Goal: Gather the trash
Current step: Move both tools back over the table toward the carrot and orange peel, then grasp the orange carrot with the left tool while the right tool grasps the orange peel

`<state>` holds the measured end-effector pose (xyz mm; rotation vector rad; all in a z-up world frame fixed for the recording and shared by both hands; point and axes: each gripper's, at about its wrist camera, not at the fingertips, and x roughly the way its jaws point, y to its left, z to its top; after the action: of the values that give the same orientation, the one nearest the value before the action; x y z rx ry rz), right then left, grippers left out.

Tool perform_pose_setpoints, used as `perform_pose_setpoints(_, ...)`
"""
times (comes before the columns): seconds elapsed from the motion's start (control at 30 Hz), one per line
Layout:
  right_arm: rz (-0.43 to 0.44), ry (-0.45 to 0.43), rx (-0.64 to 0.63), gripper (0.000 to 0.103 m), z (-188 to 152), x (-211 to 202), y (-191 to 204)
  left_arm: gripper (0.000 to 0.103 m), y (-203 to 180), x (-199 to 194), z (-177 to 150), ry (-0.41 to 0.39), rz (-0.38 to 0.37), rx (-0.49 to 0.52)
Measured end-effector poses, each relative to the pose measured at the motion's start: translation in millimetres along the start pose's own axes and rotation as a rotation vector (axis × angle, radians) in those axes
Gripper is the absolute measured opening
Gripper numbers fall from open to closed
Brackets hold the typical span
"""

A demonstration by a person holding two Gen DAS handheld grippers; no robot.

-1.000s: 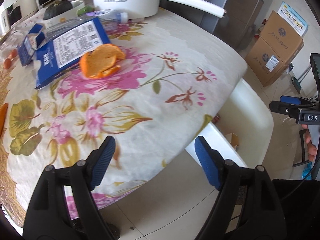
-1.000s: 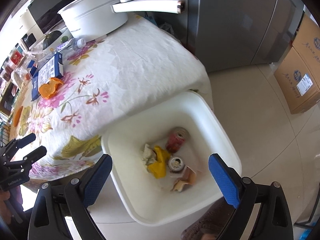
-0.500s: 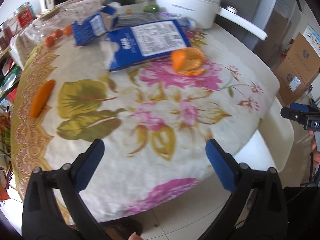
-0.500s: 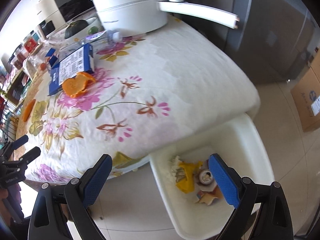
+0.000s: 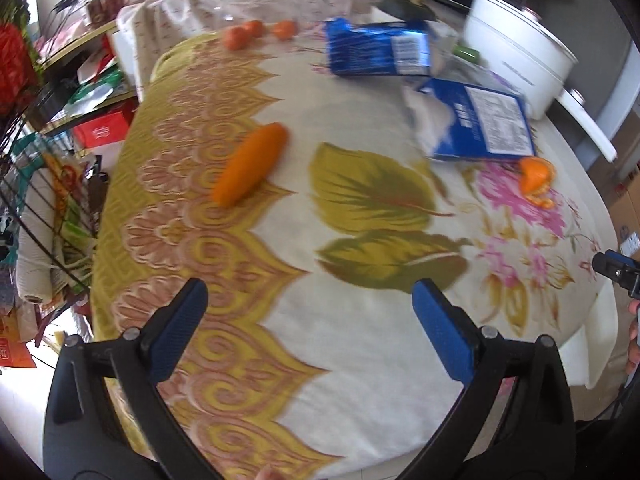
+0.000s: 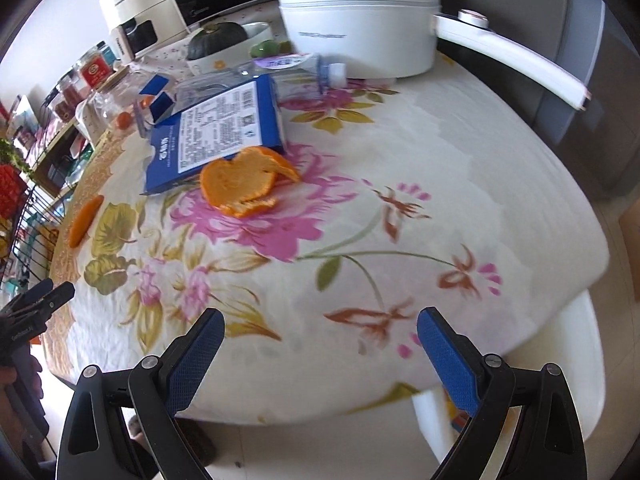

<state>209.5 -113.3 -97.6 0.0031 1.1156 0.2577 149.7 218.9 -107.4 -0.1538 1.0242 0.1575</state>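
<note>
I hold the left gripper point(image 5: 306, 330) with jaws spread wide and nothing between them, above the floral tablecloth point(image 5: 360, 320). The right gripper point(image 6: 320, 352) is equally wide and empty. From the right wrist, the orange peel point(image 6: 244, 184) lies at 11 o'clock, touching the blue packet point(image 6: 220, 132); a plastic bottle point(image 6: 288, 74) lies beyond, beside the white pot point(image 6: 360, 20). The carrot point(image 5: 250, 170) sits at 11 o'clock from the left wrist. The white bin point(image 6: 560, 360) shows at 4 o'clock below the table edge
</note>
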Motion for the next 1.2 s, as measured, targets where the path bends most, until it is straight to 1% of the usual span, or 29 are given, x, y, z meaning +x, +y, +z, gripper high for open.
perform_pose_setpoints(0.1, 0.011, -0.009, -0.012, 0.098, 6, 12, 14, 0.102, 24, 8, 5, -0.019, 0.010, -0.038)
perform_pose_setpoints(0.23, 0.020, -0.013, -0.036, 0.098, 14, 31, 31, 0.102, 42, 20, 13, -0.020, 0.008, -0.068)
perform_pose_setpoints(0.4, 0.016, -0.024, -0.054, 0.099, 24, 53, 43, 0.102, 53, 34, 24, -0.031, -0.026, -0.101)
perform_pose_setpoints(0.47, -0.007, -0.052, -0.076, 0.099, 29, 59, 47, 0.102, 53, 40, 27, -0.029, -0.052, -0.095)
perform_pose_setpoints(0.63, -0.053, -0.110, -0.102, 0.103, 39, 72, 56, 0.102, 46, 48, 36, -0.065, -0.026, -0.080)
perform_pose_setpoints(0.7, -0.072, -0.130, -0.108, 0.103, 43, 76, 59, 0.102, 42, 50, 39, -0.076, -0.023, -0.075)
perform_pose_setpoints(0.77, -0.086, -0.139, -0.121, 0.103, 46, 80, 61, 0.101, 35, 54, 41, -0.083, -0.010, -0.044)
perform_pose_setpoints(0.83, -0.091, -0.146, -0.132, 0.103, 50, 82, 63, 0.099, 28, 56, 42, -0.093, 0.013, -0.002)
perform_pose_setpoints(0.87, -0.091, -0.150, -0.133, 0.103, 52, 84, 63, 0.095, 27, 57, 43, -0.097, 0.023, 0.012)
perform_pose_setpoints(0.9, -0.085, -0.156, -0.129, 0.103, 53, 84, 63, 0.087, 26, 57, 44, -0.101, 0.027, 0.017)
perform_pose_setpoints(0.93, -0.076, -0.160, -0.126, 0.103, 54, 84, 62, 0.083, 27, 56, 46, -0.112, 0.016, 0.015)
perform_pose_setpoints(0.97, -0.068, -0.162, -0.120, 0.103, 55, 83, 61, 0.076, 28, 56, 48, -0.119, 0.006, 0.010)
perform_pose_setpoints(1.0, -0.060, -0.164, -0.116, 0.102, 56, 83, 61, 0.071, 29, 56, 49, -0.124, 0.001, 0.002)
perform_pose_setpoints(1.03, -0.052, -0.167, -0.116, 0.100, 58, 83, 62, 0.069, 31, 56, 50, -0.128, -0.002, -0.005)
perform_pose_setpoints(1.07, -0.045, -0.170, -0.117, 0.098, 59, 83, 63, 0.063, 32, 55, 51, -0.132, -0.004, -0.010)
perform_pose_setpoints(1.1, -0.047, -0.170, -0.120, 0.092, 60, 82, 64, 0.054, 32, 55, 52, -0.134, -0.007, -0.011)
perform_pose_setpoints(1.13, -0.052, -0.171, -0.127, 0.084, 60, 82, 65, 0.050, 32, 55, 52, -0.135, -0.007, -0.012)
perform_pose_setpoints(1.17, -0.053, -0.171, -0.132, 0.080, 61, 82, 69, 0.041, 32, 55, 52, -0.135, -0.007, -0.010)
perform_pose_setpoints(1.2, -0.048, -0.172, -0.135, 0.071, 61, 81, 69, 0.035, 31, 54, 52, -0.132, -0.015, -0.006)
